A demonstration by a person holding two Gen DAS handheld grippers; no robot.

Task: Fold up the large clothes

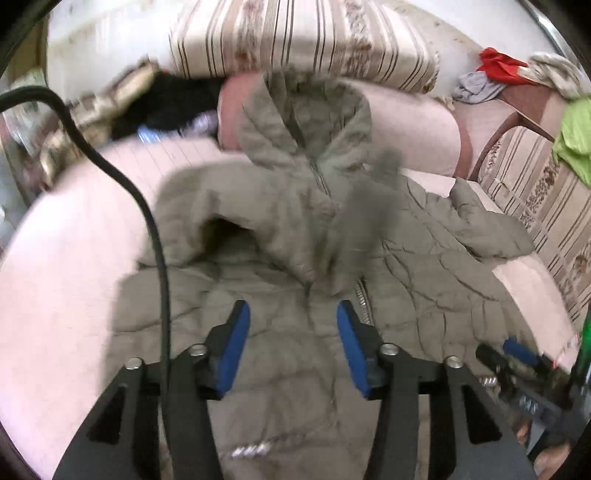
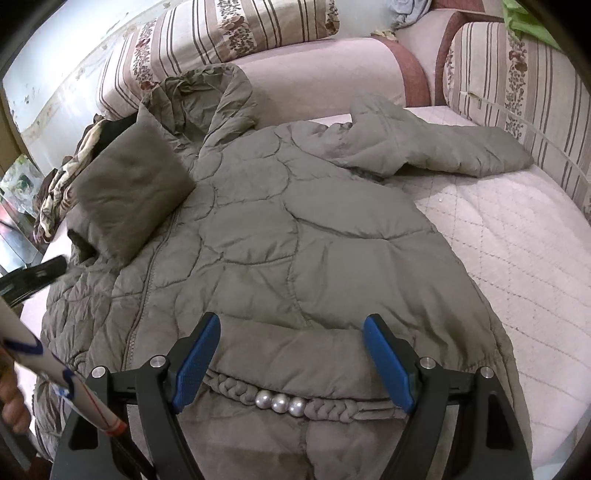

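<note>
A grey-olive quilted puffer jacket (image 2: 295, 229) lies front up on a pink quilted sofa seat (image 2: 524, 258), hood (image 2: 207, 96) toward the backrest. Its left sleeve (image 2: 129, 192) is folded over the chest; the other sleeve (image 2: 436, 147) lies spread to the right. A braided belt with three pearls (image 2: 279, 401) crosses the hem. My right gripper (image 2: 291, 363) is open and empty just above the hem. My left gripper (image 1: 293, 347) is open and empty over the jacket (image 1: 280, 280), below the folded sleeve (image 1: 229, 206). The left view is motion-blurred.
Striped floral cushions (image 2: 229, 33) line the back and right side (image 2: 517, 92). A patterned cloth pile (image 2: 62, 184) lies left of the hood. Red and green clothes (image 1: 498, 64) hang on a chair at right. A black cable (image 1: 155, 236) crosses the left view.
</note>
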